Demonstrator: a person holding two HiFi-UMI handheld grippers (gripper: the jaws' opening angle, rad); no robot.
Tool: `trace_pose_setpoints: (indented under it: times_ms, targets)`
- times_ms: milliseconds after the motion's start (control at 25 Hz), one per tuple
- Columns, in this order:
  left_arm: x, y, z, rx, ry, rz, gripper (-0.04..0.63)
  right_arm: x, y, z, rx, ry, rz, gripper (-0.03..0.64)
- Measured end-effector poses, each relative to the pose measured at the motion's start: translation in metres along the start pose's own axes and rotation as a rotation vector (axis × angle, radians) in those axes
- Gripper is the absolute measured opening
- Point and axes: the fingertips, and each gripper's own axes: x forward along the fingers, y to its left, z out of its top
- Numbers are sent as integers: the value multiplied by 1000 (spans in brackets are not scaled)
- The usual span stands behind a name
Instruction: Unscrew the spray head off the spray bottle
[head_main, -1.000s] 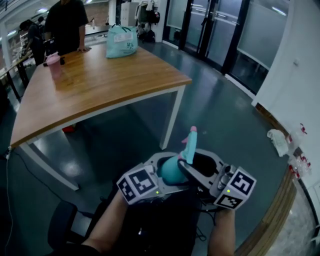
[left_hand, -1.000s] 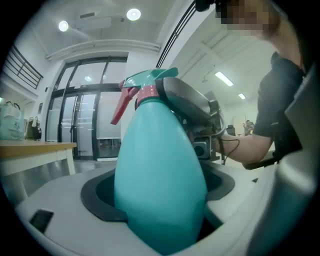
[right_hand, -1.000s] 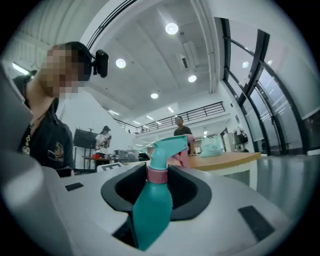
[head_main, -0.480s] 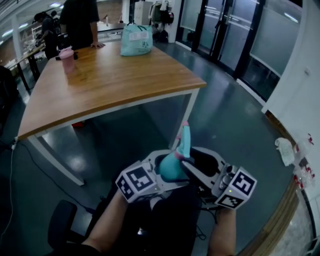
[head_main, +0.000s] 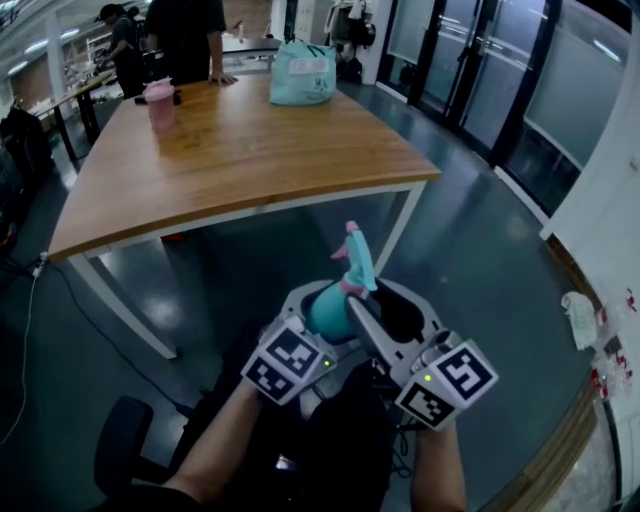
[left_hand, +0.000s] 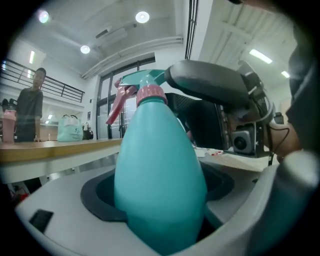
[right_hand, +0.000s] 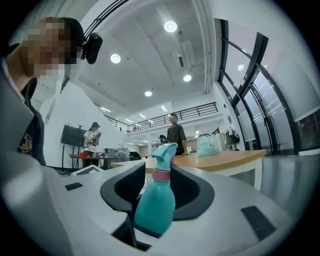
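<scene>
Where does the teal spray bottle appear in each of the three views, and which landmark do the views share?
Head view: the spray bottle is at low centre, nearer than the table.
Left gripper view: it fills the centre, upright and very close.
Right gripper view: it is at lower centre, smaller.
Shared landmark: the teal bag on the table, at top centre, at middle left, and right of centre.

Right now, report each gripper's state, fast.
Left gripper: closed on the spray bottle, around its body.
Right gripper: open, its jaws have just been opening; the spray head stands between them, not gripped.
</scene>
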Motion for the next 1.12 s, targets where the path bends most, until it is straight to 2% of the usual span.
trace_pose_setpoints:
  times_ms: [160,520,680,920,1000,1120]
  targets:
    - [-3,7,-8,-9,32,33,426,11,-1,-6,1,18,-49,155]
    - [-8,9,-14,40,70,39,426,22,-4,-16,-19,45,-38,149]
    - [-14,6,-15,60,81,-9,426,21,-1,-16,52,20,92,146]
    - [-25,-19,-10,33,42,-196,426,11,9,-13,184,-39,325,143]
    - [-27,-21,-10,29,39,-218,426,10,9,-13,218,-57,365,142]
    - [-27,-18,-13,22,45,-216,426,11,6,-12,248,-83,373,141]
